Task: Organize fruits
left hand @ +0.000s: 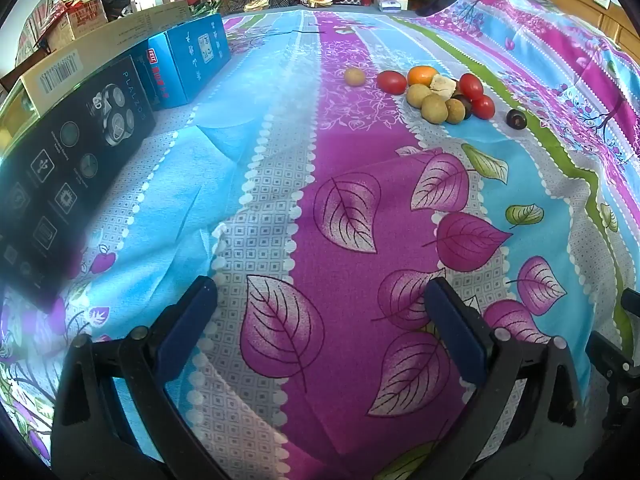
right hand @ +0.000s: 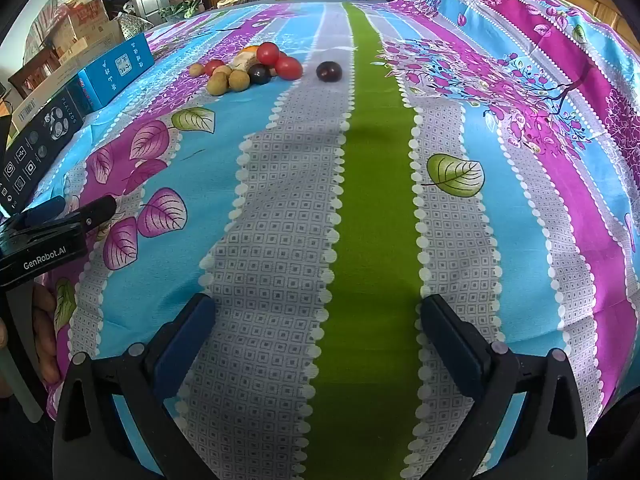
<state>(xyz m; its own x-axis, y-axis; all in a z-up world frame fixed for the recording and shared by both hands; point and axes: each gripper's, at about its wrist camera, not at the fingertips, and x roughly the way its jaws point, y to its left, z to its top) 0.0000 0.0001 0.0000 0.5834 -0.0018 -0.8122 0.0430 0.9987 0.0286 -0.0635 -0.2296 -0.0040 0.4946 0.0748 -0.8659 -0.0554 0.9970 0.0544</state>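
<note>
A small heap of fruit lies far out on the patterned cloth: red tomatoes (left hand: pixel 471 86), an orange fruit (left hand: pixel 422 75), several tan round longans (left hand: pixel 434 109), a dark fruit (left hand: pixel 464 102) and a pale chunk (left hand: pixel 443 85). One longan (left hand: pixel 354 77) sits apart to the left, and a dark plum (left hand: pixel 516 118) apart to the right. The heap (right hand: pixel 248 68) and the plum (right hand: pixel 329 71) also show in the right wrist view. My left gripper (left hand: pixel 320 300) is open over bare cloth, well short of the fruit. My right gripper (right hand: pixel 318 316) is open too, nothing between its fingers.
A black product box (left hand: pixel 68 168), a blue box (left hand: pixel 192 60) and a long cardboard box (left hand: pixel 100 48) line the left side of the cloth. The left gripper's body (right hand: pixel 52 232) and a hand (right hand: pixel 44 332) show at the right view's left edge. Clutter stands beyond the far edge.
</note>
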